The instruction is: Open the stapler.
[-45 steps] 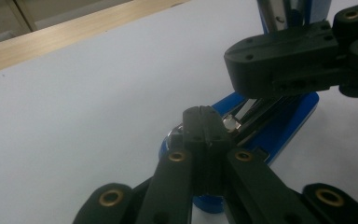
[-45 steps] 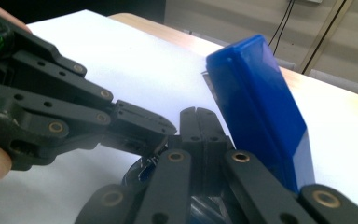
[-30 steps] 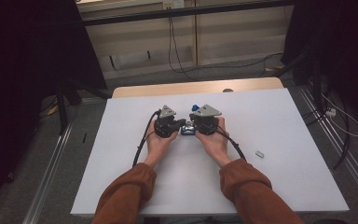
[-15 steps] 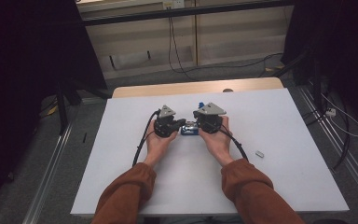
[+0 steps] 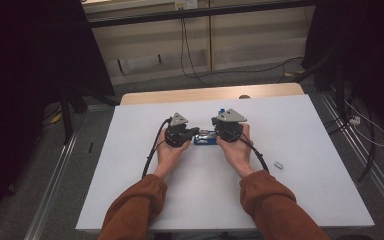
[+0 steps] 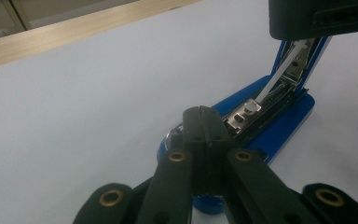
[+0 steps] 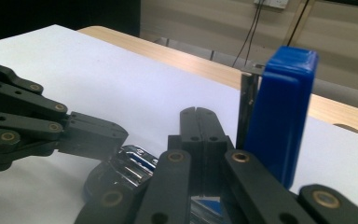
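A blue stapler point(image 5: 206, 138) lies on the white table point(image 5: 305, 130) between my two grippers, hinged wide open. Its blue base point(image 6: 279, 126) and metal magazine point(image 6: 247, 109) rest flat. Its blue lid point(image 7: 284, 116) stands upright. My left gripper point(image 6: 205, 135) is shut, its tips pressed down on the stapler's front end. My right gripper point(image 7: 199, 126) is shut too, right beside the raised lid with the stapler's rear below it. In the right gripper view the left gripper point(image 7: 102, 135) reaches in from the left onto the shiny metal part point(image 7: 130, 163).
A small grey metal piece point(image 5: 278, 164) lies on the table to the right of my right forearm. The table's wooden far edge point(image 5: 205, 95) runs behind the stapler. Cables point(image 5: 150, 155) trail from both grippers towards the person.
The right gripper has shifted slightly right and back, and the blue lid's tip has moved with it. The left gripper has stayed on the stapler's front.
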Motion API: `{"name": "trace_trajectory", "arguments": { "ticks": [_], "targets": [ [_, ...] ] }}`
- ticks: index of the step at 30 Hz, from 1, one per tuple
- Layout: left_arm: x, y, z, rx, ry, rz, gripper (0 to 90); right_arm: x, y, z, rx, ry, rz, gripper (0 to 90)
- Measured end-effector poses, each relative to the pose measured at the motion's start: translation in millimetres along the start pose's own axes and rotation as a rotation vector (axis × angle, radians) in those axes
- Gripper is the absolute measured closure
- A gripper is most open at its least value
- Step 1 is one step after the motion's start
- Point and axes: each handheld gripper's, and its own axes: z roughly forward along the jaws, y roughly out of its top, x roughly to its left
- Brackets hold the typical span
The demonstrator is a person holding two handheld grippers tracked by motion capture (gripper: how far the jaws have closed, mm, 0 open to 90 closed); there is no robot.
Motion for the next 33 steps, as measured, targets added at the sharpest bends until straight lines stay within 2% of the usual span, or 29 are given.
{"name": "trace_trajectory", "arguments": {
  "ticks": [19, 25, 26, 30, 33],
  "targets": [
    [-0.2, -0.3, 0.1, -0.003, 0.0, 0.001, 90.0, -2.3, -1.2, -1.0, -0.005, -0.025, -0.001, 90.0],
    [-0.2, -0.3, 0.1, -0.003, 0.0, 0.001, 90.0, -6.8, -2.2, -3.3, -0.009, -0.036, 0.005, 90.0],
    [-0.4, -0.2, 0.1, -0.001, 0.001, 0.006, 90.0, -8.3, -2.3, -4.3, -0.015, -0.049, 0.007, 90.0],
    [-0.2, -0.3, 0.1, -0.001, -0.001, 0.003, 90.0, -16.0, -3.0, -6.5, -0.012, -0.052, 0.02, 90.0],
    [-0.6, -0.2, 0.0, 0.0, 0.001, 0.006, 90.0, -16.8, -3.5, -7.9, -0.009, -0.051, 0.013, 90.0]
  ]
}}
